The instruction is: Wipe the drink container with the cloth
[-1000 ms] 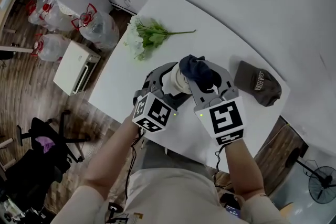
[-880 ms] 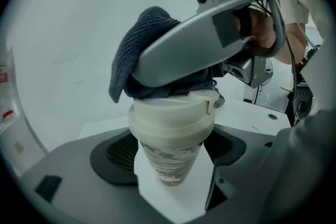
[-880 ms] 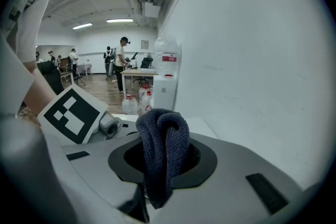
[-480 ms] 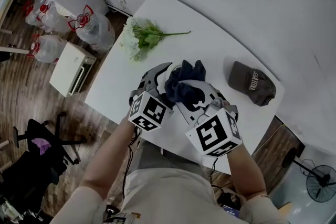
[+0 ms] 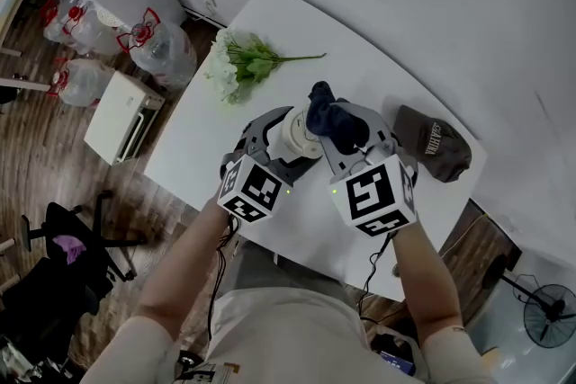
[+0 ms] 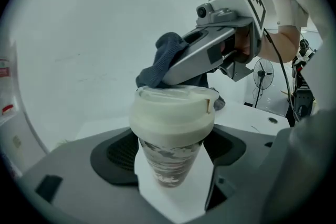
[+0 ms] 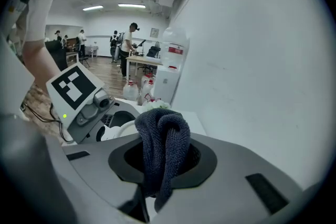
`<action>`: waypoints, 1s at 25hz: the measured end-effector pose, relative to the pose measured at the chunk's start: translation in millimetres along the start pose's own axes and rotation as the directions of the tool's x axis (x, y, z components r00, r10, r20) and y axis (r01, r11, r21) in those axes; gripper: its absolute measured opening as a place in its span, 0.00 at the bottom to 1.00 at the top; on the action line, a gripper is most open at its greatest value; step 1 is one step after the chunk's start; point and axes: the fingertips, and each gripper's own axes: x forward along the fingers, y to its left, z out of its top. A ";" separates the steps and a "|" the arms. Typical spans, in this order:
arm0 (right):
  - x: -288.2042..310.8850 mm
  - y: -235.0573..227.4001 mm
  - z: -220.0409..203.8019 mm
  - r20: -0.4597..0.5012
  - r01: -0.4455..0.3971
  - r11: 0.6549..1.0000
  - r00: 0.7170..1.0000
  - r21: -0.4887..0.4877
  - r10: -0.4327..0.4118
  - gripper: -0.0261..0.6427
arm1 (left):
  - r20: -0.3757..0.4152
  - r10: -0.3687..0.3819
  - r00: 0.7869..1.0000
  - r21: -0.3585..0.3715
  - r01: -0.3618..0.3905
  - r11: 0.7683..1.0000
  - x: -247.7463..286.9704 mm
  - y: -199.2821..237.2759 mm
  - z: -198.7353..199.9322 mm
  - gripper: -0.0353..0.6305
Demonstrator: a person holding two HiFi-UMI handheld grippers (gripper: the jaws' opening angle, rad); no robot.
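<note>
A drink cup with a cream lid stands between the jaws of my left gripper, which is shut on it above the white table. A dark blue cloth is bunched in my right gripper, whose jaws are shut on it. In the left gripper view the cloth rests against the far rim of the lid, with the right gripper coming in from the upper right.
A bunch of white flowers lies at the table's far left. A brown cap lies at the right. Water jugs and a white box stand on the floor at left. People stand far off in the right gripper view.
My right gripper has swung back to the right and up, so the cloth has slid off the cup's top to its far right rim and the lid shows again. The left gripper has held still.
</note>
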 end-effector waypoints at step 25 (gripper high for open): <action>-7.1 -4.3 -7.8 0.052 0.082 0.981 0.994 0.177 -0.093 0.19 | -0.043 -0.016 0.999 -0.030 0.014 0.999 1.9 -0.9 -2.2 0.66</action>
